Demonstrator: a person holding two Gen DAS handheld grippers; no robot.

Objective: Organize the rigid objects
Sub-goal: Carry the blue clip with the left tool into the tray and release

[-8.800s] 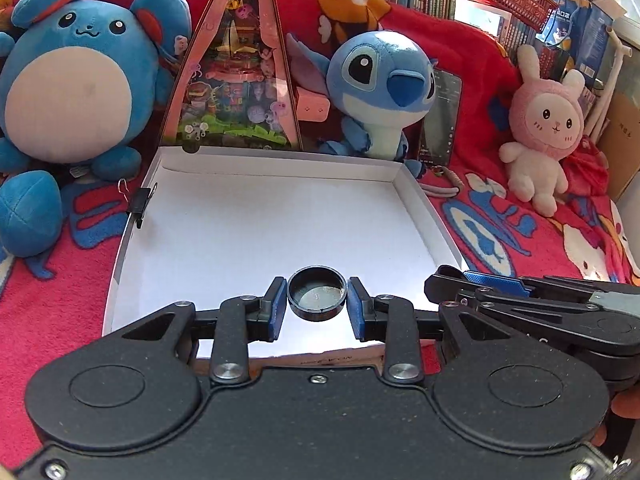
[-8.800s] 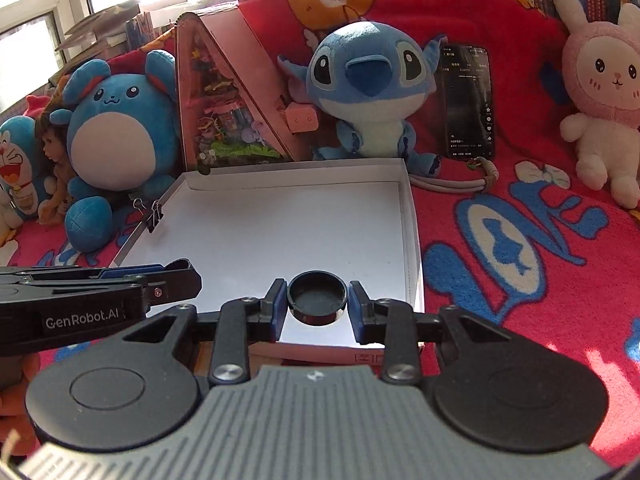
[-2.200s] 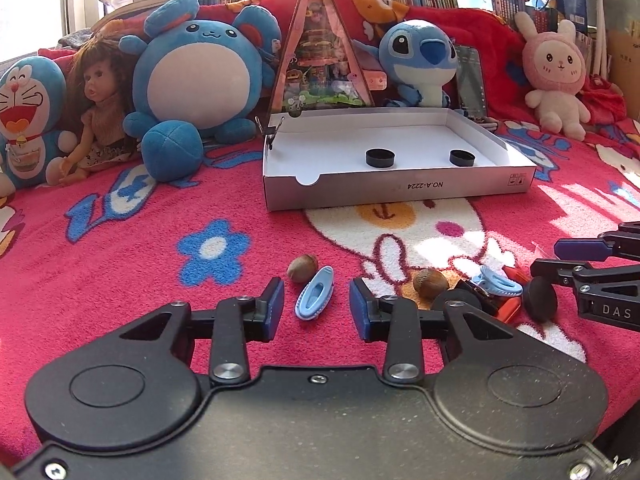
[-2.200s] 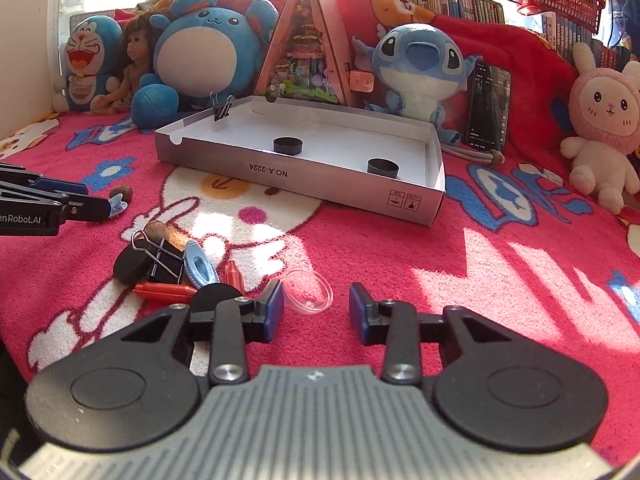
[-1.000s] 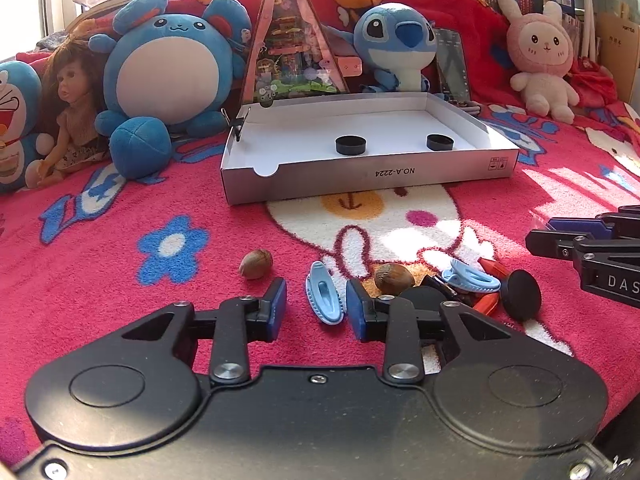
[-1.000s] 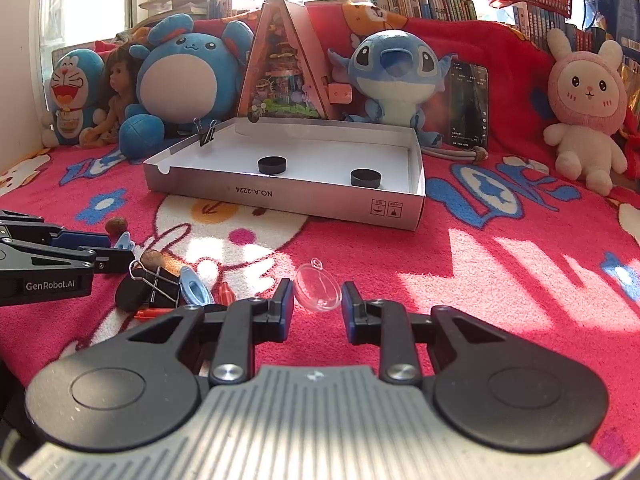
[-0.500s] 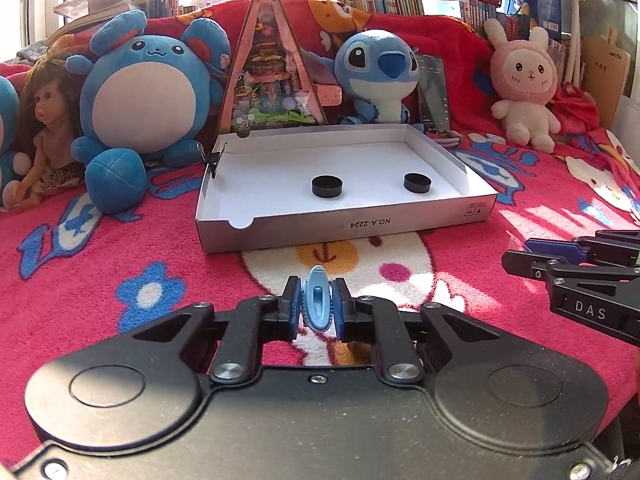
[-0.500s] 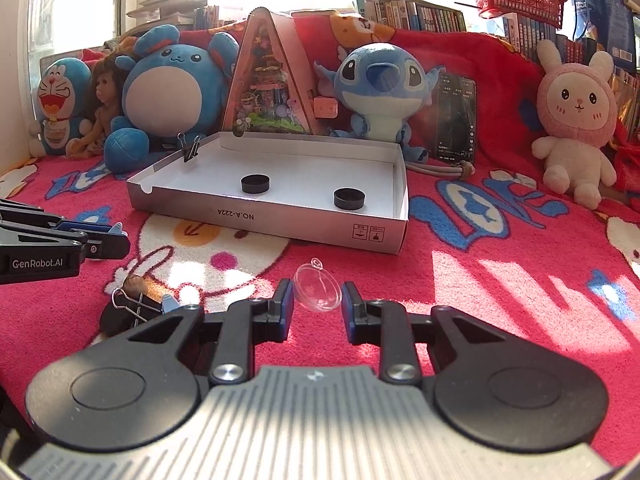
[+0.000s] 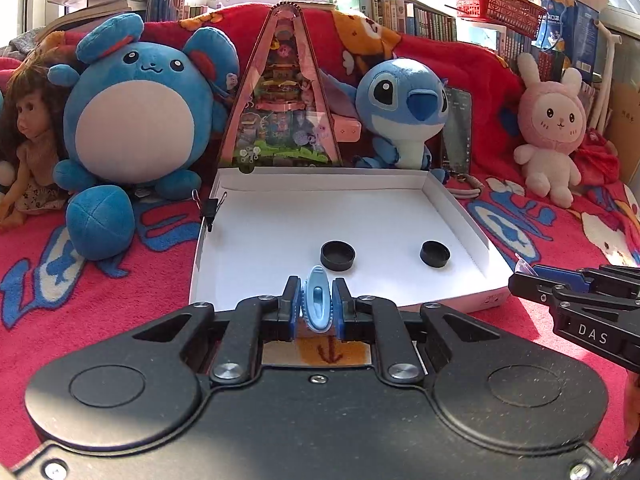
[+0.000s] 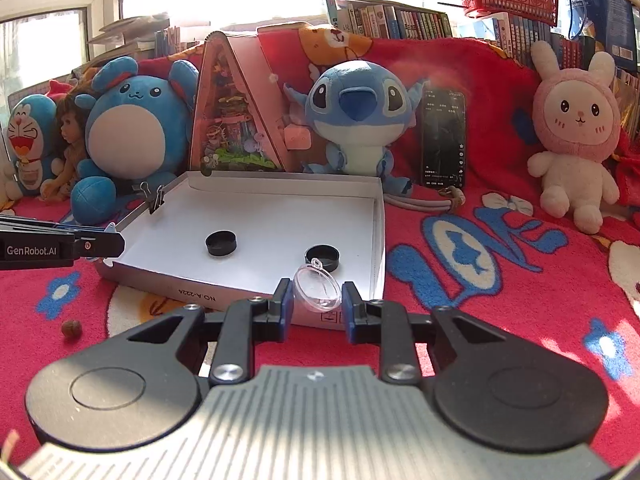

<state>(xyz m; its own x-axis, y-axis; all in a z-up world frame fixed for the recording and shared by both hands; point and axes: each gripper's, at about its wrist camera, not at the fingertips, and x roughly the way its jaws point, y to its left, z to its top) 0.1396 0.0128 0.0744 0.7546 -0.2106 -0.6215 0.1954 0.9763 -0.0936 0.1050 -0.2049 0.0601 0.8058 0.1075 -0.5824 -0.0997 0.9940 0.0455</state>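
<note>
Left hand-held gripper (image 9: 316, 307) pinches the blue clip (image 9: 316, 304) upright at the near wall of the white box (image 9: 256, 240); let go early and it drops outside onto the blanket; right hand-held gripper (image 10: 316, 304) grips the clear dome (image 10: 317, 287) above the front corner; thin plastic, squeeze harder and it may pop out or crack.

Strong daylight from windows (image 10: 60, 8) at back-left, blown out to white behind the books (image 9: 404, 16). Sun patches on the red blanket (image 10: 500, 308) in right wrist view. White tray (image 9: 272, 240) floor bright, near glare. Both views: heavy fisheye bend at edges, dark corner vignette. Hand-held gripper bodies up close are shaded, slightly soft; mid-scene sharp.
</note>
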